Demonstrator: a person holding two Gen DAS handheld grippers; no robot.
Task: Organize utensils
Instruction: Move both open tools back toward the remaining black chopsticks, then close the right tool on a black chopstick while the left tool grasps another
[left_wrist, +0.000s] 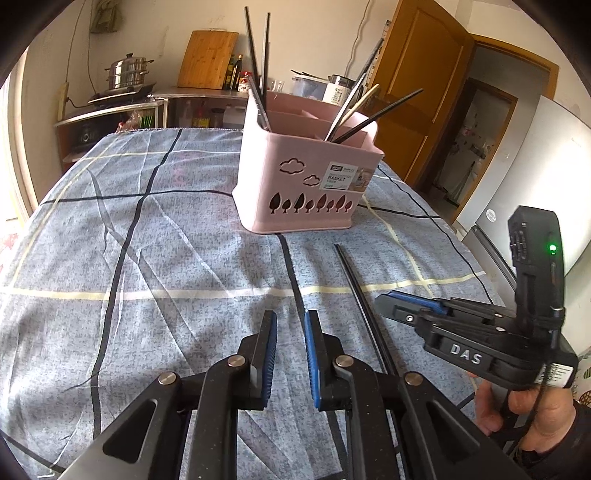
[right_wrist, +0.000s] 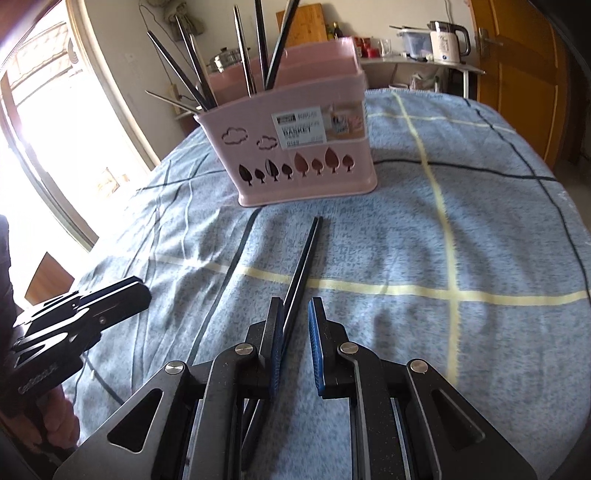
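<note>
A pink utensil basket (left_wrist: 306, 184) stands on the table with several dark chopsticks (left_wrist: 256, 70) and utensils upright in it; it also shows in the right wrist view (right_wrist: 303, 147). A pair of black chopsticks (left_wrist: 360, 295) lies flat on the cloth in front of the basket, also seen in the right wrist view (right_wrist: 301, 266). My left gripper (left_wrist: 290, 321) is open and empty, left of the chopsticks. My right gripper (right_wrist: 295, 310) is open, hovering over the near end of the chopsticks, which run under its left finger. The right gripper shows in the left wrist view (left_wrist: 402, 301).
The table is covered by a blue checked cloth (left_wrist: 147, 240). Behind it stand a counter with a steel pot (left_wrist: 127, 74), a cutting board (left_wrist: 207, 59), a kettle (right_wrist: 448, 38), a wooden door (left_wrist: 417, 92) and a fridge (left_wrist: 532, 184). A window (right_wrist: 44, 147) is on the left.
</note>
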